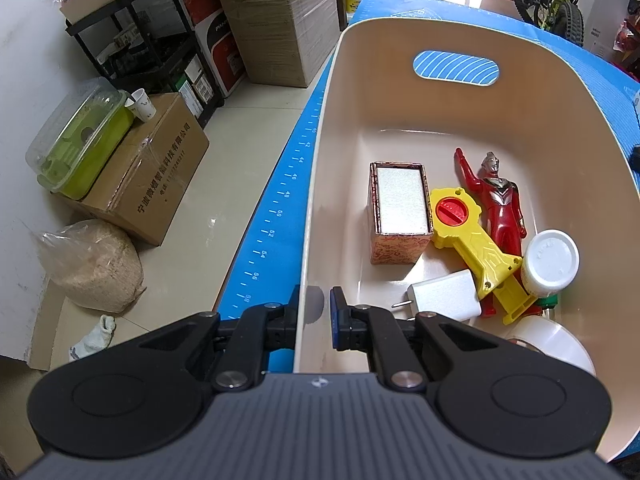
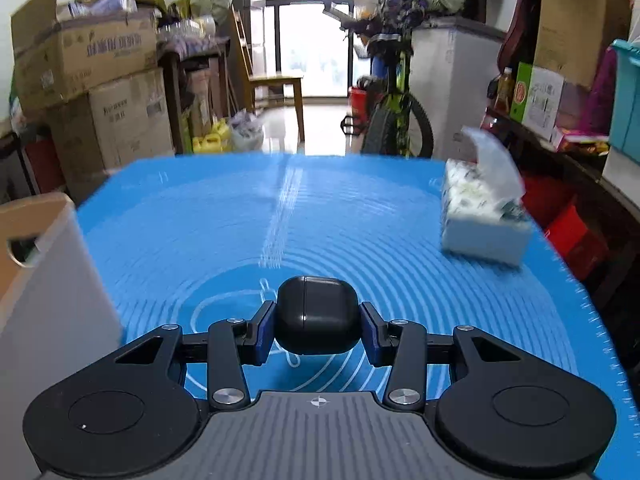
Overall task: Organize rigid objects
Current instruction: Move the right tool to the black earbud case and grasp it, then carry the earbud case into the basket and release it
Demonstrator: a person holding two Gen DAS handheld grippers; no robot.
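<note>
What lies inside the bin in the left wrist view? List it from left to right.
Inside the bin, left to right: patterned box → yellow and red toy key → red figure → white-lidded jar. The white charger and the tape roll near the bottom overlap this order, so they are left out.

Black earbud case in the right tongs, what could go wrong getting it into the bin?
1. The black earbud case is rounded and glossy, pinched only at its sides by the right tongs; it might slip.
2. The beige bin is already crowded: yellow toy key, red figure, white charger. A drop could bounce.
3. The left tongs clamp the bin wall; letting go might let it shift.
</note>
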